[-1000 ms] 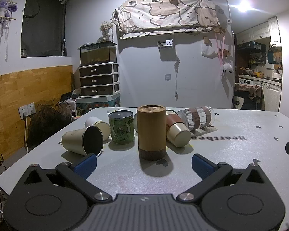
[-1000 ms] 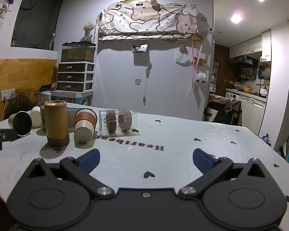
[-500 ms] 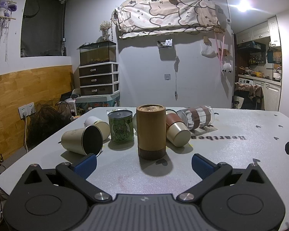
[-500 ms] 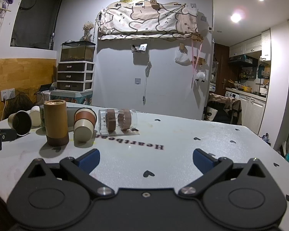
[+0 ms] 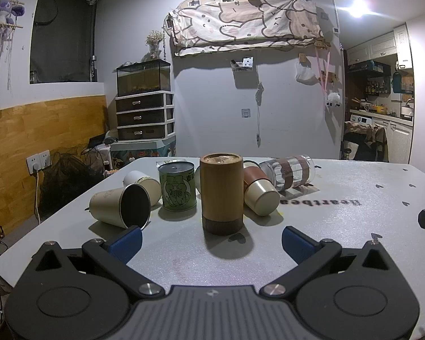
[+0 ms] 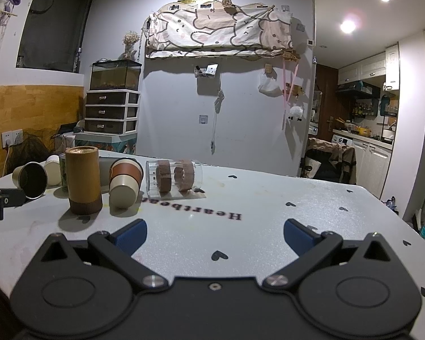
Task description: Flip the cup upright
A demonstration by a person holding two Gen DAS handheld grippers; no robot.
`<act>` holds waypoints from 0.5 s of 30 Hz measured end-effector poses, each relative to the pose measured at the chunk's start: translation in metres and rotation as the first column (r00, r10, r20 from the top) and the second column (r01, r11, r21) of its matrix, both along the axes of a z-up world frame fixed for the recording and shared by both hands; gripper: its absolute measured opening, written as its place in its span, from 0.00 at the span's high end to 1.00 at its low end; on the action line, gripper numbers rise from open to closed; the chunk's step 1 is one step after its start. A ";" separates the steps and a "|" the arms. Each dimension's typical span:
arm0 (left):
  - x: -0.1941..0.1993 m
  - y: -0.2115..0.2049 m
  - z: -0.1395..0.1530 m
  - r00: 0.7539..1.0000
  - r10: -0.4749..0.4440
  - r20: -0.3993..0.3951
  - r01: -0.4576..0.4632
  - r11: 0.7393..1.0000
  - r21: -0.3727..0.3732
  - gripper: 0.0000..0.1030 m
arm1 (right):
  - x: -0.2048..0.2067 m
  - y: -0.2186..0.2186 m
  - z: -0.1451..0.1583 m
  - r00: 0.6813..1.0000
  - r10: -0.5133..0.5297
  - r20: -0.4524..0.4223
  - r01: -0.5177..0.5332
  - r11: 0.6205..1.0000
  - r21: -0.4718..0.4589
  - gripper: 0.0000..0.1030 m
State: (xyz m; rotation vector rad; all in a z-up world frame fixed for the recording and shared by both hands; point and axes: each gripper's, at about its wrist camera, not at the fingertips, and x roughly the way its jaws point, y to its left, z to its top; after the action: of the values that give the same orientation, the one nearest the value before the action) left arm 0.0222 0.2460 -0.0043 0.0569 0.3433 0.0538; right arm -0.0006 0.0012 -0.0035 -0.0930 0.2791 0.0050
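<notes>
Several cups stand or lie on a white table (image 5: 340,226). A tall brown cylinder cup (image 5: 221,194) stands upright in the middle; it also shows in the right wrist view (image 6: 82,180). A beige cup (image 5: 120,206) lies on its side at the left, mouth toward me. A brown-and-cream cup (image 5: 259,189) lies on its side at the right. A clear glass with brown bands (image 5: 289,170) lies behind it. A green can (image 5: 177,189) stands upright. My left gripper (image 5: 211,242) is open just before the brown cylinder. My right gripper (image 6: 214,233) is open and empty, to the right of the cups.
A white cup (image 5: 143,184) lies behind the beige one. The table (image 6: 297,212) carries black heart marks and "Heartbeat" lettering. A drawer unit with a tank (image 5: 144,107) stands by the far wall. A kitchen (image 6: 368,130) opens at the right.
</notes>
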 end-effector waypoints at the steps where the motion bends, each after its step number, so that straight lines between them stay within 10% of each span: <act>1: 0.000 0.000 0.000 1.000 0.000 0.000 0.000 1.000 0.000 0.00 | 0.000 0.000 0.000 1.000 0.000 0.001 0.000 1.000 0.000 0.00; 15: 0.013 0.004 -0.002 1.000 0.005 0.012 -0.005 1.000 -0.023 0.00 | 0.006 0.010 -0.017 1.000 0.017 0.017 -0.017 1.000 0.005 0.00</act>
State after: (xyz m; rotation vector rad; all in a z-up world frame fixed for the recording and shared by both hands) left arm 0.0351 0.2504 -0.0062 0.0334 0.3323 0.0551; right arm 0.0055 0.0117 -0.0205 -0.0902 0.2614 0.0220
